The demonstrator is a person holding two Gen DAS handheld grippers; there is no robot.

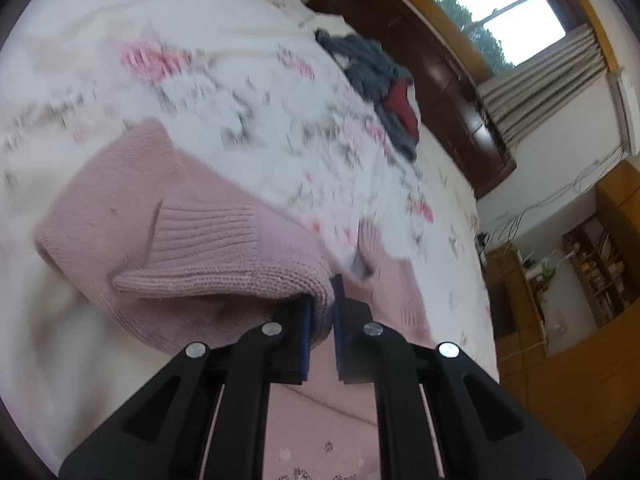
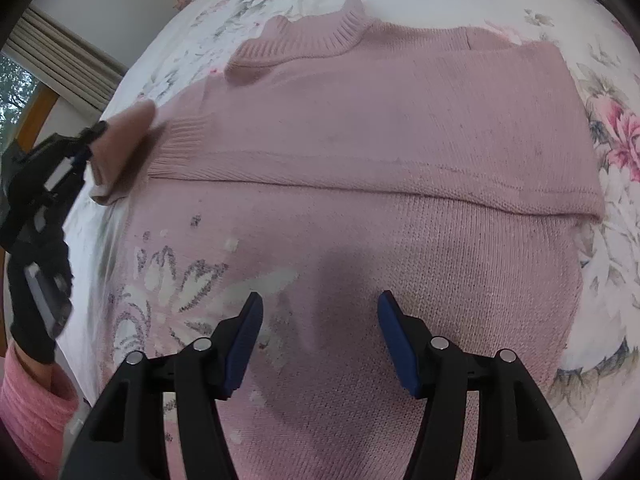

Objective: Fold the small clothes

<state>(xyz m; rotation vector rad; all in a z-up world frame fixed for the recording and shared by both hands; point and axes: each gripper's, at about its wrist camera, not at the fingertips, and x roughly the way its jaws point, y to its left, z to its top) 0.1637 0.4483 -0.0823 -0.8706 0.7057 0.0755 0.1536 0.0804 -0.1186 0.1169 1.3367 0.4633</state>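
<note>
A pink knitted sweater [image 2: 380, 128] lies spread on the flowered bed, one side folded over its middle, with a pale flower pattern on its front. My left gripper [image 1: 322, 300] is shut on a pink sleeve [image 1: 208, 248], lifted off the bed; the ribbed cuff hangs out to the left of the jaws. In the right wrist view that same left gripper [image 2: 86, 148] shows at the left edge, holding the sleeve end. My right gripper [image 2: 320, 312] hovers open just above the sweater's lower body, nothing between its blue pads.
The floral bedspread [image 1: 248, 80] covers the whole bed. A heap of dark grey and red clothes [image 1: 380, 80] lies near the far bed edge by a dark wooden headboard [image 1: 452, 72]. Window, curtains and wooden shelves stand to the right. A person's pink sleeve [image 2: 32, 412] is at lower left.
</note>
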